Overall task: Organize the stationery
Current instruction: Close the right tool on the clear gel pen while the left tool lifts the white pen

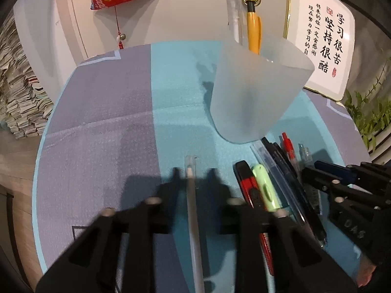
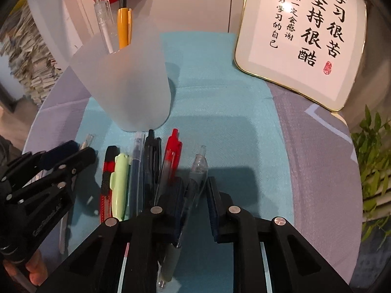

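Blue-grey mat [image 1: 102, 112] carries frosted cup [image 1: 254, 92] toward its far edge, yellow pen [image 1: 253, 31] inside. Left gripper [image 1: 194, 173] nearly shut around white pen [image 1: 193, 207]; grip unclear. Right gripper [image 2: 195, 185] narrowly open, clear pen [image 2: 195, 183] between the jaws.

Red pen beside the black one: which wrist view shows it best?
Right wrist view: the red pen lies unobstructed from red clip to clear barrel, just below the frosted cup. In the left wrist view only its red top shows, small and partly hidden.
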The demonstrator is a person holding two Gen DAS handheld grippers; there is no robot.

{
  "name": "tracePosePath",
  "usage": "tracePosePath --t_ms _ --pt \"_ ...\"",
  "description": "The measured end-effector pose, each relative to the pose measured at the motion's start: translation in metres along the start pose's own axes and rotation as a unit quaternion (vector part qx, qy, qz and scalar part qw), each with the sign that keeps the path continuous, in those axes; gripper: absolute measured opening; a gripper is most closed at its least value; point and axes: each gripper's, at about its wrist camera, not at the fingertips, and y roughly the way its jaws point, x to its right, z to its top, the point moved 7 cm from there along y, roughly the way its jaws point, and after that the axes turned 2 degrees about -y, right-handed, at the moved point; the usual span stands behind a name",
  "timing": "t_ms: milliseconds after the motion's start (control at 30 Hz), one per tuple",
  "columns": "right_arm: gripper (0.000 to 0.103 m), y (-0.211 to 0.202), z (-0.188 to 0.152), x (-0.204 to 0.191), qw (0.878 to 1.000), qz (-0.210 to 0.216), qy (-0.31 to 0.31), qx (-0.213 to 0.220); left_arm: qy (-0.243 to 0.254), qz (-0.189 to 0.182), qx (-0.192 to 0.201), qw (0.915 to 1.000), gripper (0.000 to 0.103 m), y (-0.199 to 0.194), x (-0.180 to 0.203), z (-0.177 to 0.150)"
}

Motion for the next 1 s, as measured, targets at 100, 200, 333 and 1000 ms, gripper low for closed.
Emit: tracePosePath --t_ms 100,200,333,1000 --pt "0.015 -0.006 -0.004 0.005 1.000 0.017 -0.003 -0.001 -0.009 -0.014 -0.003 0.9998 0.009 -0.002 -0.004 -0.003" --pt "0.014 -0.013 -0.009 0.010 1.000 0.021 -0.018 -0.002 -0.019 -0.025 -0.006 0.9995 0.009 -0.009 -0.006 -0.010" --pt "0.014 -0.015 -0.012 0.020 0.999 0.026 -0.018 -0.017 -0.012 -0.030 0.008 0.9994 0.009 -0.026 -0.001 -0.015" --pt "0.017 -0.024 -0.009 0.033 0.999 0.029 0.011 0.008 -0.008 -0.043 0.084 0.9955 0.009 -0.091 0.003 -0.003"
